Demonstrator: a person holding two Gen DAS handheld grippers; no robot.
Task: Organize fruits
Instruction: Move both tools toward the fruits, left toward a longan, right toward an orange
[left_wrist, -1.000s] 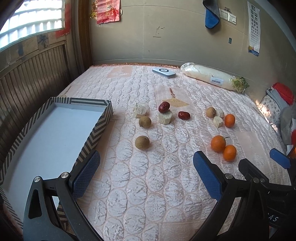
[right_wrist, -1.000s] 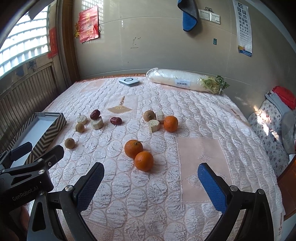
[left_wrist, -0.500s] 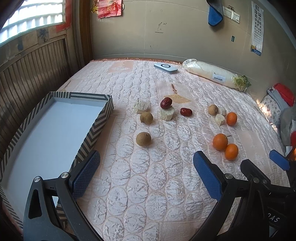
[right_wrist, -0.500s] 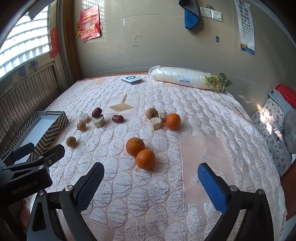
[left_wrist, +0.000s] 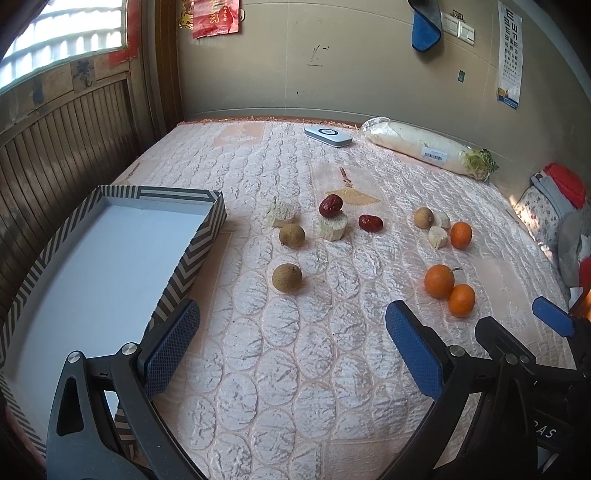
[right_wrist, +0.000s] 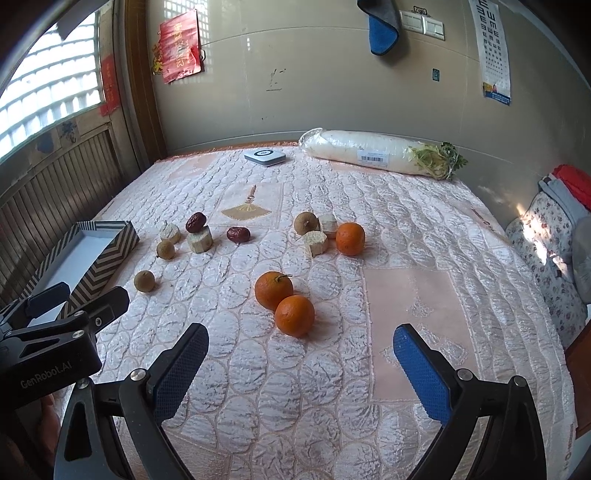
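Fruits lie scattered on a pink quilted bed. Two touching oranges (right_wrist: 284, 301) (left_wrist: 448, 290) sit nearest my right gripper (right_wrist: 301, 363), which is open and empty just short of them. A third orange (right_wrist: 350, 238) lies farther back beside pale cut chunks (right_wrist: 315, 242) and a brown longan (right_wrist: 306, 222). Two red dates (left_wrist: 330, 205) (left_wrist: 370, 223), more pale chunks (left_wrist: 333, 227) and two longans (left_wrist: 287, 277) (left_wrist: 292, 235) lie ahead of my left gripper (left_wrist: 291, 350), also open and empty. A striped box (left_wrist: 181, 266) with a white floor stands at the left.
A wrapped white radish (right_wrist: 380, 155) and a small white device (right_wrist: 265, 157) lie at the far edge by the wall. Folded clothes and a floral cushion (right_wrist: 550, 240) sit at the right. Wooden panelling (left_wrist: 55, 147) runs along the left.
Both grippers have edged forward over the bed toward the fruit and stayed open. No fruit has moved.
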